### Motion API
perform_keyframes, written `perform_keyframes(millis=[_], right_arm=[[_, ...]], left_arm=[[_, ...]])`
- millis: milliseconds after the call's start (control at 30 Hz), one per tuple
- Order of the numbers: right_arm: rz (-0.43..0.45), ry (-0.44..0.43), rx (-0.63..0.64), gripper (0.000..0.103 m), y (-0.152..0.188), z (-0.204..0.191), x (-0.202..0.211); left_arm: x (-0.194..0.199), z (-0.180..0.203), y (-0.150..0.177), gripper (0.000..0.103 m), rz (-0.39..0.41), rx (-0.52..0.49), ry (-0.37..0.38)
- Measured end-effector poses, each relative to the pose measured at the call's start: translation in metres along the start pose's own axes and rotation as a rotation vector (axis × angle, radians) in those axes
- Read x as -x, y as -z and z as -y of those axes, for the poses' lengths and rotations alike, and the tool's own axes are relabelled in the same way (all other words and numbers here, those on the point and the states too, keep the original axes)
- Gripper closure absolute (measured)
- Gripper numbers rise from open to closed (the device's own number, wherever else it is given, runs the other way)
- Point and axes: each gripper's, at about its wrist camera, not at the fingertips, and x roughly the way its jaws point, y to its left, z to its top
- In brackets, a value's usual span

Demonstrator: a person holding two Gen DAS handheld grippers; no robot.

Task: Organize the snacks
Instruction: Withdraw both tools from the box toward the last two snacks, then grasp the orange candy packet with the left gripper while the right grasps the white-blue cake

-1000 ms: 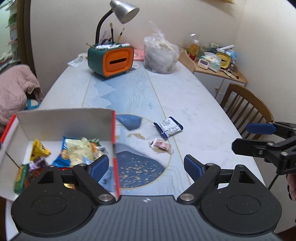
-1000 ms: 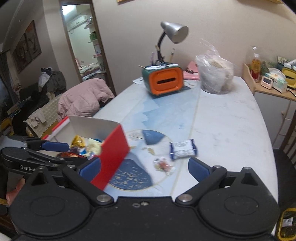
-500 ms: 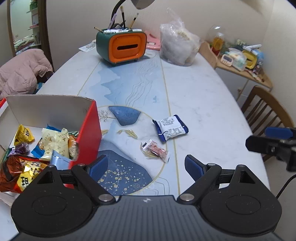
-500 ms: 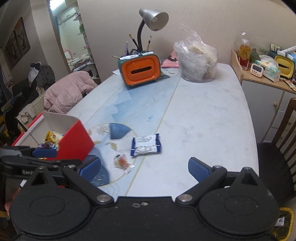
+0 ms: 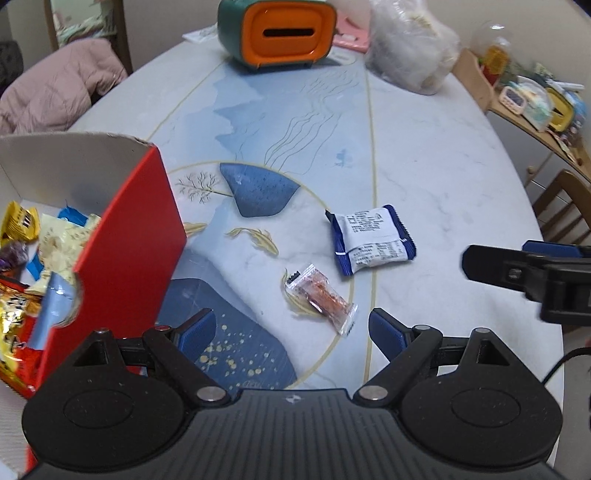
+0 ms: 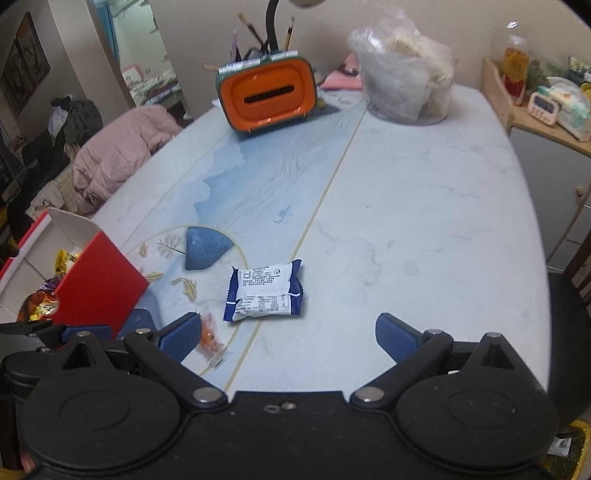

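Snacks remaining on the table (image 5: 443, 155): a small clear-wrapped candy (image 5: 319, 297) and a blue-white packet (image 5: 371, 240), both right of the red box (image 5: 122, 251). Left gripper (image 5: 291, 328) and right gripper (image 6: 279, 332) hover empty, jaws apart. Risk: the thin, slick candy wrapper may slip from the pads or skid away. Box contents are partly cut off.

2 loose snacks on the bench (image 5: 443, 155), 1 red box (image 5: 122, 236).

Loose: 1 blue-and-white packet (image 5: 371, 238) and 1 small clear-wrapped orange candy (image 5: 319, 297). Also 1 orange tissue holder (image 5: 280, 31), 1 clear plastic bag (image 5: 410, 40), 1 wooden chair (image 5: 561, 199). Wrappers inside the box overlap, so cannot be counted.
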Motion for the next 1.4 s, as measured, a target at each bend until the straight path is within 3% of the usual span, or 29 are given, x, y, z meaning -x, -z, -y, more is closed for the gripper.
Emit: perform_keyframes(millis=[400, 733, 867, 933, 1067, 1233, 1400], right_arm=[[-0.121, 0.008, 0.011, 0.003, -0.035, -0.004, -0.077], [-0.186, 0.024, 0.097, 0.008, -0.041, -0.028, -0.115], [-0.198, 0.031, 0.135, 0.010, -0.040, -0.038, -0.122], [-0.205, 0.048, 0.158, 0.018, -0.038, -0.042, -0.125], [-0.229, 0.068, 0.166, 0.021, -0.035, -0.044, -0.132], [-0.221, 0.081, 0.177, 0.023, -0.032, -0.046, -0.132], [-0.205, 0.090, 0.173, 0.030, -0.030, -0.046, -0.128]], left_arm=[[-0.034, 0.006, -0.017, 0.013, -0.046, 0.056, -0.037], [-0.050, 0.011, -0.021, 0.040, -0.080, 0.090, -0.043], [-0.055, 0.012, -0.021, 0.045, -0.097, 0.095, -0.034], [-0.056, 0.013, -0.021, 0.046, -0.093, 0.093, -0.040], [-0.057, 0.013, -0.021, 0.053, -0.086, 0.094, -0.044], [-0.057, 0.013, -0.021, 0.070, -0.079, 0.085, -0.053], [-0.056, 0.007, -0.021, 0.078, -0.083, 0.085, -0.042]])
